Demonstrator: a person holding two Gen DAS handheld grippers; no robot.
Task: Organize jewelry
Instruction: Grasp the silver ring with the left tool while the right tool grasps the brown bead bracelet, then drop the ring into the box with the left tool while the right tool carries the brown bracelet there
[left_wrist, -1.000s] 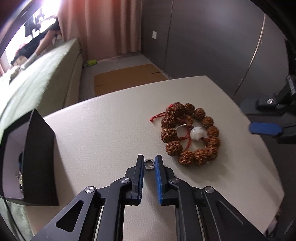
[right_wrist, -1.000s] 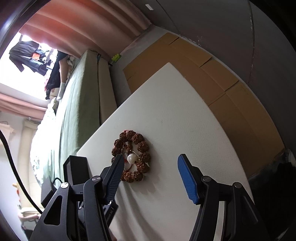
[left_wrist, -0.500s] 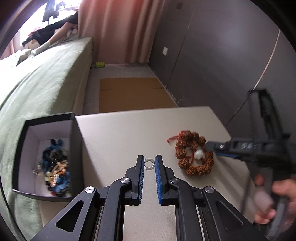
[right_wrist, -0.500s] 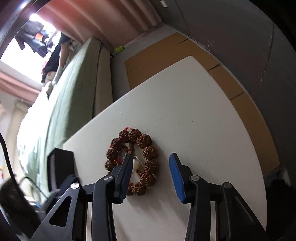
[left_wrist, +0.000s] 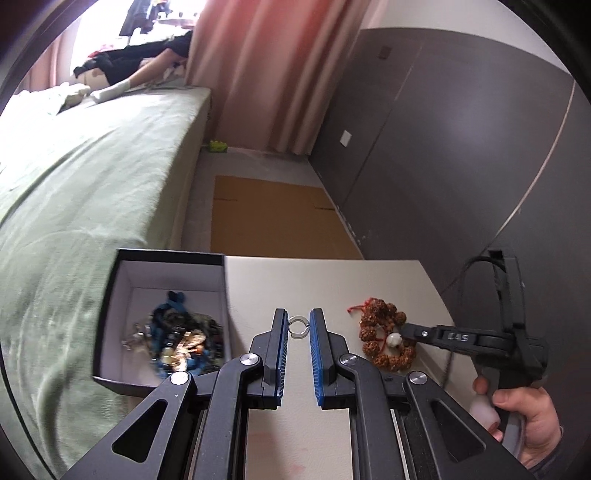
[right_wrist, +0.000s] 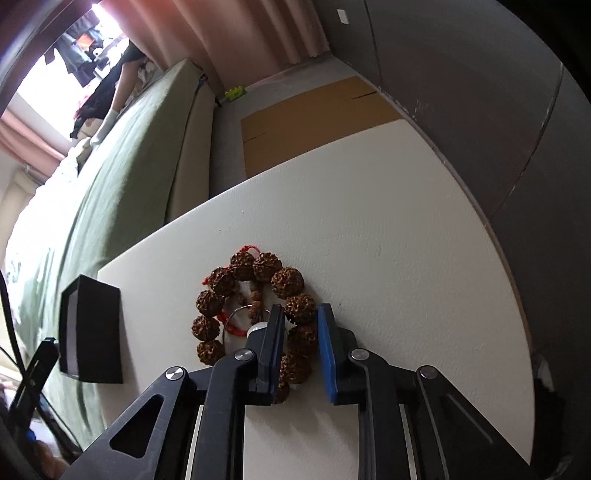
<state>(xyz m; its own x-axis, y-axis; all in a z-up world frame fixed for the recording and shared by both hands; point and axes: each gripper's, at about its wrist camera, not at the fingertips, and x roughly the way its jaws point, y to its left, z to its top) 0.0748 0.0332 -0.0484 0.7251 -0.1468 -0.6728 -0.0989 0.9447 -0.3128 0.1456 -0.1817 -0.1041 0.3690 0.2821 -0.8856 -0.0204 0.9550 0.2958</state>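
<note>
My left gripper (left_wrist: 297, 328) is shut on a small silver ring (left_wrist: 297, 327), held in the air above the white table (left_wrist: 332, 280), right of the black jewelry box (left_wrist: 162, 314). The box holds several tangled pieces. A bracelet of big brown beads (right_wrist: 255, 314) with red cord and a white bead lies on the table; it also shows in the left wrist view (left_wrist: 384, 339). My right gripper (right_wrist: 301, 317) is down on the bracelet, its jaws nearly closed around beads on the bracelet's right side. It also shows in the left wrist view (left_wrist: 406, 328).
A green bed (left_wrist: 74, 177) runs along the table's left side. Cardboard (left_wrist: 273, 218) lies on the floor beyond the table. A dark wall (left_wrist: 461, 147) stands to the right. The box (right_wrist: 90, 332) sits at the table's left edge.
My left gripper has risen and swung left with the ring, bringing the box's inside into view. My right gripper has dropped onto the bracelet and narrowed its jaws around the beads.
</note>
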